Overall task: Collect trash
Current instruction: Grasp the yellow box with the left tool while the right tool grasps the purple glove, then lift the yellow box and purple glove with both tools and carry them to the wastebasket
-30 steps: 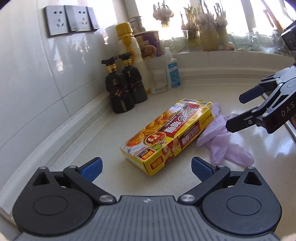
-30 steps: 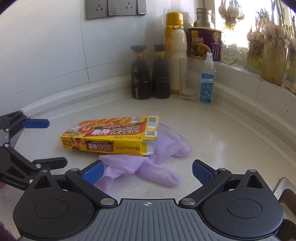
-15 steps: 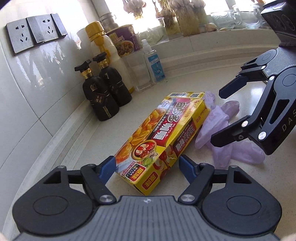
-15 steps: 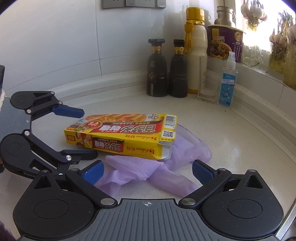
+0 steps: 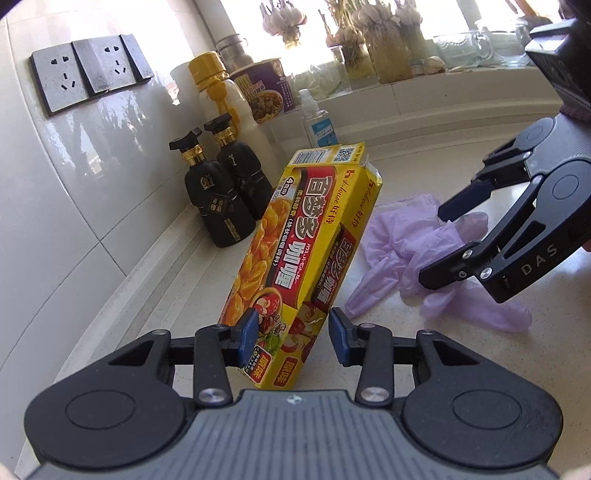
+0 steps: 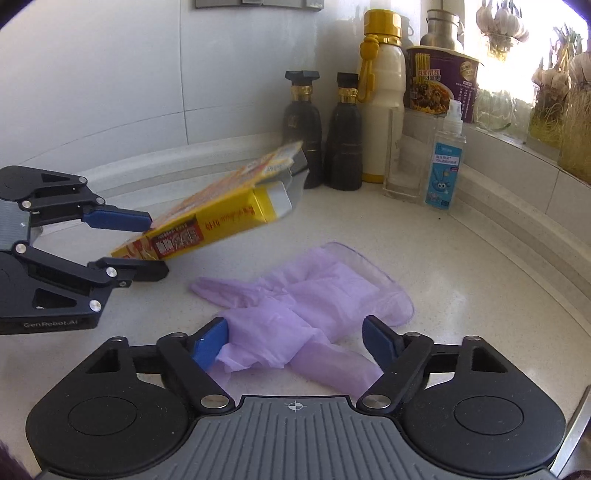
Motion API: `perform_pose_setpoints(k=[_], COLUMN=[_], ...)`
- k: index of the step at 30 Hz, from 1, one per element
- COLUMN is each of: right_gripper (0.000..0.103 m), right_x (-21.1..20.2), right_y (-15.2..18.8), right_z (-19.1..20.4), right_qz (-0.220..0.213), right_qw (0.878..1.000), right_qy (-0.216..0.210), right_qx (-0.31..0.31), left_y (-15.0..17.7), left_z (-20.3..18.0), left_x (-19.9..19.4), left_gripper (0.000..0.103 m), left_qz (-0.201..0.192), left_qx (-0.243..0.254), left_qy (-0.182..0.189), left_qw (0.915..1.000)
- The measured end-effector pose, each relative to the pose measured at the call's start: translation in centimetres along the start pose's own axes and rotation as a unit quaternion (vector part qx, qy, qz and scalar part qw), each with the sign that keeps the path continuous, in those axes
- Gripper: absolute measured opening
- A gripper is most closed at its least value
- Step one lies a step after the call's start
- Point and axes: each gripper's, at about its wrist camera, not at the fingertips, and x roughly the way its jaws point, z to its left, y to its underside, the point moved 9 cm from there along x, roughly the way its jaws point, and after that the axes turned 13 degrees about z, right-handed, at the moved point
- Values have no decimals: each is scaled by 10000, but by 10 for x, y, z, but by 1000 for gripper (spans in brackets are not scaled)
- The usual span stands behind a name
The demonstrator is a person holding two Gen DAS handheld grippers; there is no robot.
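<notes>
My left gripper point(image 5: 293, 341) is shut on the near end of a yellow curry box point(image 5: 306, 243) and holds it tilted up off the white counter; the box's far end points up and away. In the right wrist view the box point(image 6: 218, 214) hangs slanted from the left gripper point(image 6: 149, 245). A crumpled purple glove point(image 6: 306, 302) lies flat on the counter. My right gripper point(image 6: 295, 345) is open, low over the glove, its fingers on either side of it. In the left wrist view the glove point(image 5: 417, 251) lies under the right gripper point(image 5: 443, 240).
Two black bottles point(image 6: 321, 129), a yellow-capped white bottle point(image 6: 378, 107), a purple noodle cup point(image 6: 441, 81), a clear glass point(image 6: 402, 162) and a small spray bottle point(image 6: 445, 166) stand along the back wall. Garlic and plants line the window ledge point(image 5: 369, 33). Wall sockets point(image 5: 88, 70) are at the left.
My left gripper closed on the box's near end and lifted it off the glove, tilting it up. My right gripper moved in lower over the now uncovered glove.
</notes>
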Motion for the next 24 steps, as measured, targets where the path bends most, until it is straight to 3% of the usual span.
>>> perform_pose_setpoints(k=[2,4,9,15,24], right_gripper=[57,37,11,6,6], right_x=[-1,-2,-3,-23,-75], right_y=[0,-1,-3,-8,-14], right_z=[1,2,4,4,16], right_qz=[-3,1,80,-106,-357], right_qw=[10000,9999,9996,9991,9981], right_qy=[-64,-79,-140,-153,-257], right_qx=[54,63,226,380,428], left_y=[-1,-1,1,6,21], left_z=[1,2,6,16,16], left_x=[-2,-5,-16,-38,-84], left_gripper=[34,31,25,22,19], left_qz=[-29,-75,-95,-96,0], left_qx=[-64,-156,-519,-1113,-1540], left_qy=[-36,-79,-193,-95,-212], left_qw=[10000,9998,9984,9937,9878])
